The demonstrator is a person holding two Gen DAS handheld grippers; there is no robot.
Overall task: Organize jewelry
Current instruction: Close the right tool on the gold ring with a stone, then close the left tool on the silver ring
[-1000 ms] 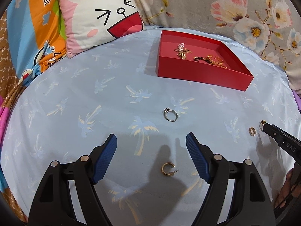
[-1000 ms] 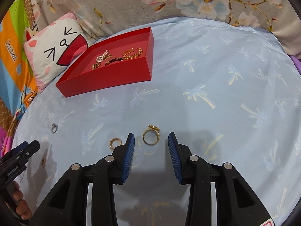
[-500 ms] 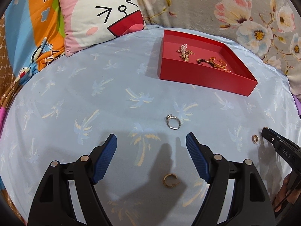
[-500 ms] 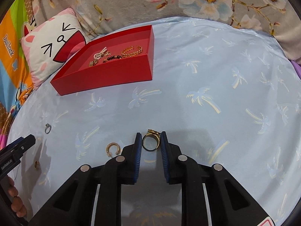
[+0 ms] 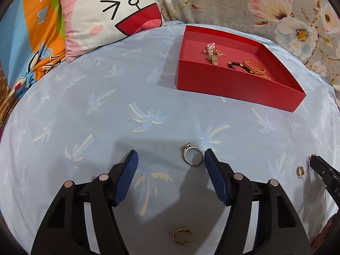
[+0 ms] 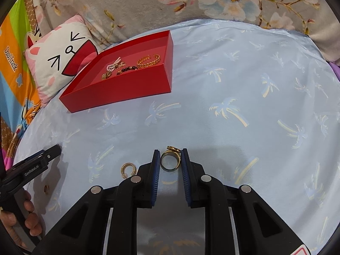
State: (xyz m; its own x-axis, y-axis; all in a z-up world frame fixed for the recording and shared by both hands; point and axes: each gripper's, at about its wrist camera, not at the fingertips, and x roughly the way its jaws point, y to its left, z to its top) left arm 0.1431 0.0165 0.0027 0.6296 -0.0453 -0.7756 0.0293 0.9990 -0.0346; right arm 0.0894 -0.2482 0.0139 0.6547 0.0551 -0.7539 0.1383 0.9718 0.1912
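A red box holds a pearl piece, a dark bead bracelet and a gold chain bracelet. My left gripper is open, low over the blue cloth; a silver ring lies just inside its right finger. A gold hoop earring lies under the gripper body. My right gripper is shut on a gold ring resting on the cloth. Another gold hoop earring lies just left of it. A small gold earring lies between the two grippers.
A cat-face pillow lies behind the box. A floral blanket runs along the back, and a colourful cartoon blanket at the left. The other gripper and the hand holding it show at the left edge of the right wrist view.
My right gripper has closed from open onto the gold ring. My left gripper has moved forward, past the hoop earring, up to the silver ring.
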